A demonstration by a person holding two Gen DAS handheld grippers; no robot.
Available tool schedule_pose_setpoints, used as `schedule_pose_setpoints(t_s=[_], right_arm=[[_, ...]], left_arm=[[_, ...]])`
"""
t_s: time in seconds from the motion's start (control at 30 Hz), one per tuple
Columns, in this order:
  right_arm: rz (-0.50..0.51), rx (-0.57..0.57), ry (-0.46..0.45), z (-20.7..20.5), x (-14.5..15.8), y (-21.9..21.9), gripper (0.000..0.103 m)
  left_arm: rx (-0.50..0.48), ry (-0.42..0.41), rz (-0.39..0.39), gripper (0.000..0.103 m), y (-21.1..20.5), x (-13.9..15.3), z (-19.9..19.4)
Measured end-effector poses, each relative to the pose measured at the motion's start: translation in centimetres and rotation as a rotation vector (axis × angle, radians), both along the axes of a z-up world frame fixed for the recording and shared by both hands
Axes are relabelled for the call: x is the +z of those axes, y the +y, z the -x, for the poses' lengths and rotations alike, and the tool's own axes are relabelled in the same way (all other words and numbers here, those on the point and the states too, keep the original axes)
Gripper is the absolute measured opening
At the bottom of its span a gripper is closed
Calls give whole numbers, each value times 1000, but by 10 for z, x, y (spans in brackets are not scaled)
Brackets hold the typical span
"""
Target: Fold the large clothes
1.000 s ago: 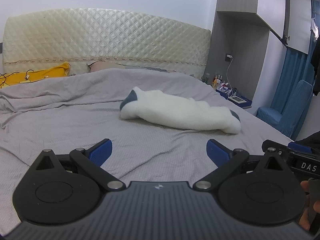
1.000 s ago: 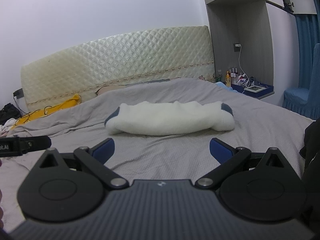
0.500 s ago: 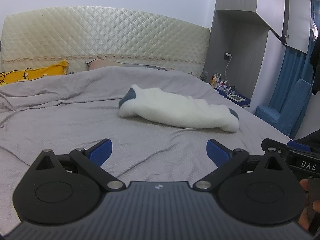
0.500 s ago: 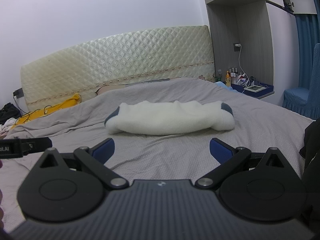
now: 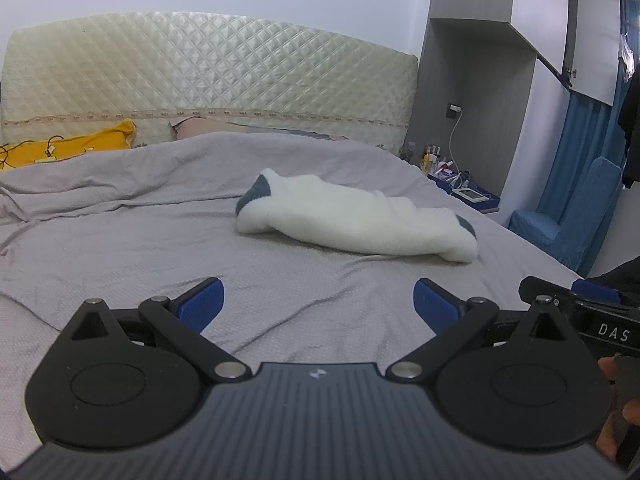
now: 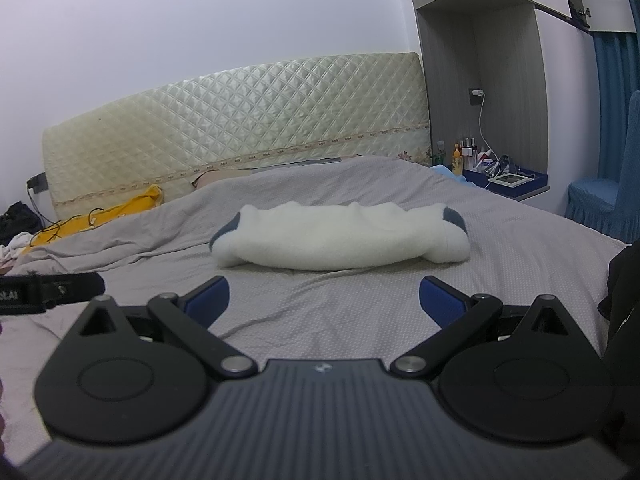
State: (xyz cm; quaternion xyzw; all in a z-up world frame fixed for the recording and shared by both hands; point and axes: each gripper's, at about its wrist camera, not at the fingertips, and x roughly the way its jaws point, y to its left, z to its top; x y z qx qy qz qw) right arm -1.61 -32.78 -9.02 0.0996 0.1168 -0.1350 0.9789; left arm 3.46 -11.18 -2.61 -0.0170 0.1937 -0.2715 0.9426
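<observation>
While nothing is gripped at this moment, the items run as follows, largest first.

Bed (image 5: 120, 248): covered by a grey sheet with loose wrinkles; it fills the lower half of both views. Broad bare cloth lies on every side of the garment, most of it toward the left, so there is ample room to spread or turn a fold. Its right edge falls away toward a blue chair (image 5: 560, 216) and a bedside shelf (image 6: 516, 182) crowded with small bottles and a charging cable.

Headboard (image 5: 200, 80): quilted, cream, well behind the garment; a yellow cushion (image 5: 68, 148) lies at its foot on the left.

Garment (image 6: 340, 240): white fleece with grey-blue trim at both ends, lying as a long bundle across the middle of the bed, already folded or rolled, and well apart from both tools.

Left gripper (image 5: 318, 300): jaws spread wide, empty, hovering low over the sheet short of the garment.

Right gripper (image 6: 324, 298): jaws likewise wide apart and empty, facing the bundle's long side.

Risks, as judged: thick fleece may slip from a shallow pinch; a low approach may catch the wrinkled sheet along with the garment; a sweep rightward could carry the bundle toward the bed's edge.
</observation>
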Motion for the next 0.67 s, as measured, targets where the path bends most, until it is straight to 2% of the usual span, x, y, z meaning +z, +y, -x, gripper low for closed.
schedule_pose_setpoints(t_s=[0.67], right_arm=[[13,1,2,-1,2,-3,103]], left_arm=[[-5,0,-2,103,3,-1,1]])
